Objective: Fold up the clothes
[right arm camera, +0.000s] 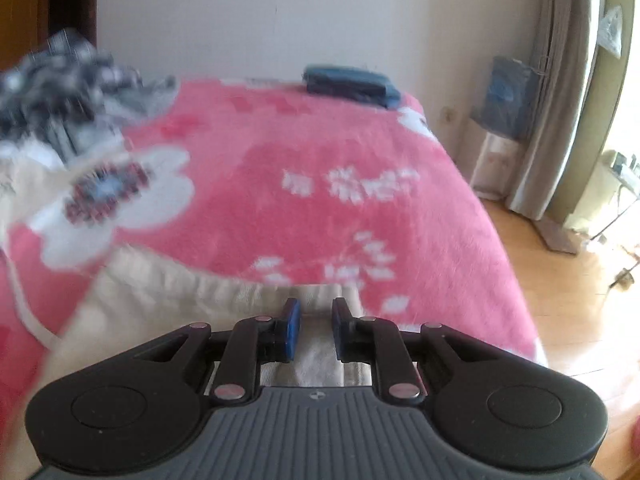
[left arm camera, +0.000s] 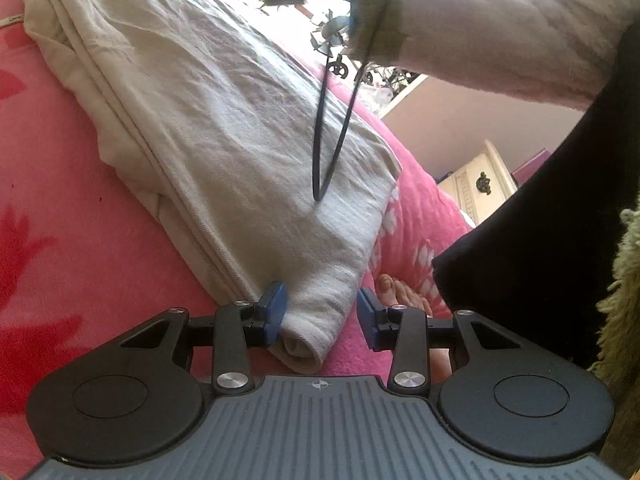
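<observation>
A cream folded garment [left arm camera: 224, 120] lies on the pink blanket [left arm camera: 72, 208] in the left wrist view. Its near rolled corner sits between the blue pads of my left gripper [left arm camera: 320, 314], which is open; the left pad touches the cloth and the right pad stands clear. In the right wrist view the same cream garment [right arm camera: 168, 304] spreads under my right gripper [right arm camera: 316, 328]. The jaws there are apart, with a band of cloth showing in the gap below them. That view is blurred on the left.
A fuzzy white sleeve [left arm camera: 500, 36] reaches across the top, with a black cable loop [left arm camera: 332, 132] hanging from it. Bare toes [left arm camera: 396, 296] show beside the right pad. A folded dark blue stack [right arm camera: 350, 84] and a plaid clothes pile [right arm camera: 60, 96] lie at the bed's far end. Wooden floor [right arm camera: 572, 312] is at right.
</observation>
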{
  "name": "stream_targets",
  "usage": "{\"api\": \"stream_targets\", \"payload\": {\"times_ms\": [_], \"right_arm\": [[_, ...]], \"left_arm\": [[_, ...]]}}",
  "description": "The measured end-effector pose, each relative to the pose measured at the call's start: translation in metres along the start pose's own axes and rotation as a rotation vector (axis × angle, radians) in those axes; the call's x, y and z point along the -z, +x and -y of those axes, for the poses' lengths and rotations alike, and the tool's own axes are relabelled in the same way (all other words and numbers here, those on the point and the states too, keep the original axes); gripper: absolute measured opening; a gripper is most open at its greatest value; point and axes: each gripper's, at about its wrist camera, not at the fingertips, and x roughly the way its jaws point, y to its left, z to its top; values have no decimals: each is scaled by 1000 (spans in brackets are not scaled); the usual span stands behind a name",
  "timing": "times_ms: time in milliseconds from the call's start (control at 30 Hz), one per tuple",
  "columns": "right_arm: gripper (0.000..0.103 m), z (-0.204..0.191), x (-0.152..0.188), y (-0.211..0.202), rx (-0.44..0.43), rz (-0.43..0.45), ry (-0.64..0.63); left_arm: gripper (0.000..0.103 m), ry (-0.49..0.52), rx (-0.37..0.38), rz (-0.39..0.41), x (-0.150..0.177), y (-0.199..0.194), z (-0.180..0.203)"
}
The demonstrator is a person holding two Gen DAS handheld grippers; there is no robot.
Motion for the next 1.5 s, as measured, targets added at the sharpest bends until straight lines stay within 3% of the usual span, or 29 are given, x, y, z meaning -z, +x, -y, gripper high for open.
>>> {"api": "stream_targets", "payload": {"times_ms": [133, 333, 567, 733, 833, 1000, 1167, 1233, 1300, 1400, 1500], "right_arm": [[18, 29, -15, -50, -76, 44, 87], [19, 44, -16, -142, -179, 77, 61], [19, 7, 29, -215, -236, -36, -89], [19, -22, 99, -196, -227, -212, -58], [18, -35, 157, -159, -109, -354, -30], [19, -38, 149, -186, -71, -310, -4], [19, -33, 151, -229, -131, -252, -18], [19, -35, 167, -229, -136, -281, -30], [19, -42, 193, -215, -63, -384, -62], [19, -55, 198, -221, -29, -361, -144], [19, -50, 180, -237, -75, -342, -138]], "left_arm": [[39, 10, -13, 0, -1, 1, 2], [39, 21, -35, 1, -1, 0, 6], [39, 19, -83, -9, -3, 2, 13], [39, -22, -128, -26, -8, 9, 19], [39, -24, -174, -32, -9, 12, 27], [39, -10, -254, -51, -10, 17, 39], [39, -23, -286, -50, -10, 20, 41], [39, -22, -295, -52, -11, 22, 42], [39, -18, -306, -57, -12, 23, 44], [39, -7, -319, -61, -12, 21, 46], [39, -5, -323, -63, -12, 21, 46]]}}
